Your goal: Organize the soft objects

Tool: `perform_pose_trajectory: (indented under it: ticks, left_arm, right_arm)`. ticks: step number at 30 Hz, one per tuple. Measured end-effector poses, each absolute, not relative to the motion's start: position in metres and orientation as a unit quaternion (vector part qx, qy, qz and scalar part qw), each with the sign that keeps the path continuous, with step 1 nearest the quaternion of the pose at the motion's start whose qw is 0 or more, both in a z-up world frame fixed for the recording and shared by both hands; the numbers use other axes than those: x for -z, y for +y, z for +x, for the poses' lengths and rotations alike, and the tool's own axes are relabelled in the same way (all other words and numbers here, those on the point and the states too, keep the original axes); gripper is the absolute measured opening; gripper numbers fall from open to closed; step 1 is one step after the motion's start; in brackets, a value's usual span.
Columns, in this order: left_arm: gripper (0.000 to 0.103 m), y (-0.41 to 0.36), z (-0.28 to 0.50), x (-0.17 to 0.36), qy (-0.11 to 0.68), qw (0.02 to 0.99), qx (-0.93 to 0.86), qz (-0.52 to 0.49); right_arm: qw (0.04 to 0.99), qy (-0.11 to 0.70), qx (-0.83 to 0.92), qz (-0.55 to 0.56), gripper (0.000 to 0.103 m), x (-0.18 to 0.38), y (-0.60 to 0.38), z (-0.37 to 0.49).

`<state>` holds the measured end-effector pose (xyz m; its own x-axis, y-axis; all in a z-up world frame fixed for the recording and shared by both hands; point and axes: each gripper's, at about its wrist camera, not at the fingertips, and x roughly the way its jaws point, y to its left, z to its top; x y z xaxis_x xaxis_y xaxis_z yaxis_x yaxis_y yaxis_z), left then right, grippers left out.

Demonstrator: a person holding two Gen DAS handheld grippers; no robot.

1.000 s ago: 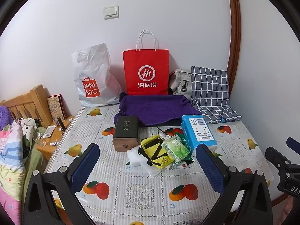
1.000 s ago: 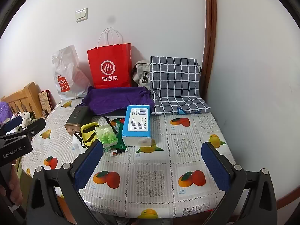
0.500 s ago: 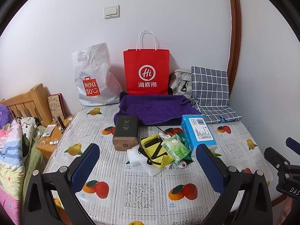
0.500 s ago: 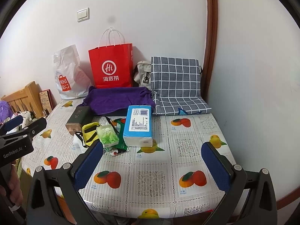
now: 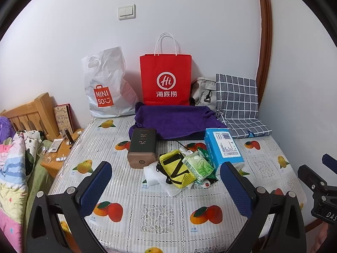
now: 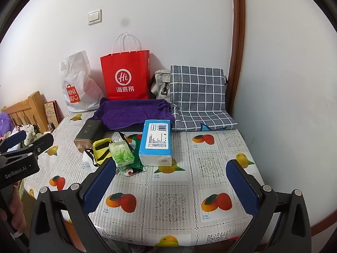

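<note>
Both hand-held grippers are held above the near edge of the table, which is covered with a fruit-print cloth. On the left gripper the blue-padded jaws are spread wide, with nothing between them; the right gripper is likewise released and empty. Part of a hand is seen on the left gripper's handle at the edge of the right wrist view.

A cluster of items is noted at mid-table, well apart from both grippers. A blue tissue pack lies flat, its white end facing the near edge. Just to its left, a green wipes packet rests on dark green wrappers, touching a yellow pouch with black straps. White cloth or paper is seen under the pouch. A dark box with a bronze end stands just left of the pouch.

Behind the cluster, a purple towel is spread flat. A grey checked cushion is propped against the wall at the right. A red paper bag, a white plastic bag and a grey bag stand along the back wall.
</note>
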<state>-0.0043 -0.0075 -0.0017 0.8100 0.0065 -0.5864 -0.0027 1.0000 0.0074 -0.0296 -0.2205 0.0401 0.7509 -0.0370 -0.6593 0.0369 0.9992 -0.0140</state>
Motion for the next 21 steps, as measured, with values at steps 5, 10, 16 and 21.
perform_pose_trajectory:
  ticks: [5,10,16,21]
  left_arm:
    - [0.103,-0.0066,-0.0044,0.0025,0.309,0.951,-0.002,0.003]
    - [0.103,-0.0029,-0.0054,0.0041,0.309,0.951,-0.004,0.000]
    - [0.103,-0.0032,-0.0054,0.0040,0.308,0.951,-0.003,0.001]
    - [0.103,-0.0026,-0.0058,0.0043,0.308,0.951,-0.003,0.002]
  right_arm:
    - [0.937,0.350,0.018,-0.001,0.103,-0.0402,-0.2187,-0.0309]
    - [0.937,0.350,0.019,-0.003,0.103,-0.0400,-0.2181,-0.0314]
    - [0.937,0.349,0.019,-0.003,0.103,-0.0408,-0.2174,-0.0318]
    - [0.938,0.347,0.015,-0.004,0.103,-0.0415,-0.2151,-0.0333]
